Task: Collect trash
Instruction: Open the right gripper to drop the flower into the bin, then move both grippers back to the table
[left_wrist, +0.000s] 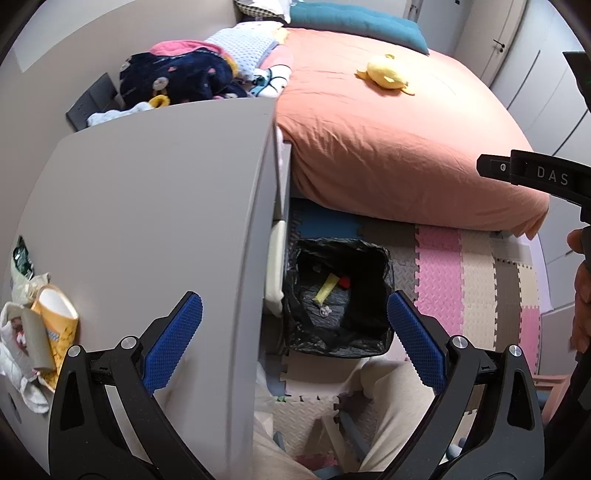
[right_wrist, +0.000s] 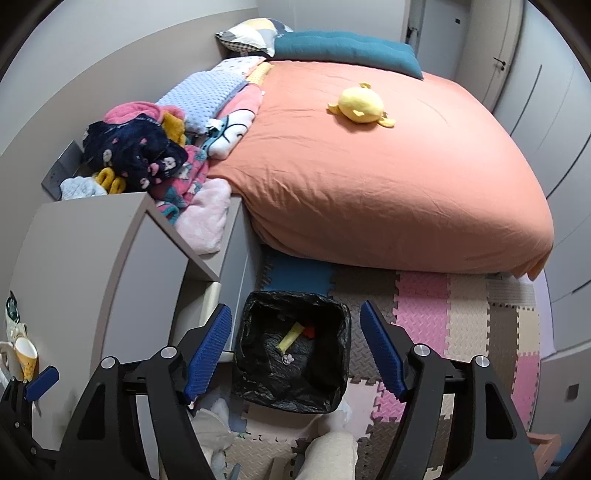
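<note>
A bin lined with a black bag stands on the floor beside a grey table. In it lie a yellow wrapper and a small red piece. On the table's left edge sits a yellow paper cup among crumpled white paper and a green wrapper. My left gripper is open and empty, straddling the table edge and the bin. My right gripper hangs open and empty right above the bin.
A bed with an orange sheet and a yellow plush toy fills the back. Clothes are piled behind the table. Coloured foam mats cover the floor. The person's beige-trousered legs are below the grippers.
</note>
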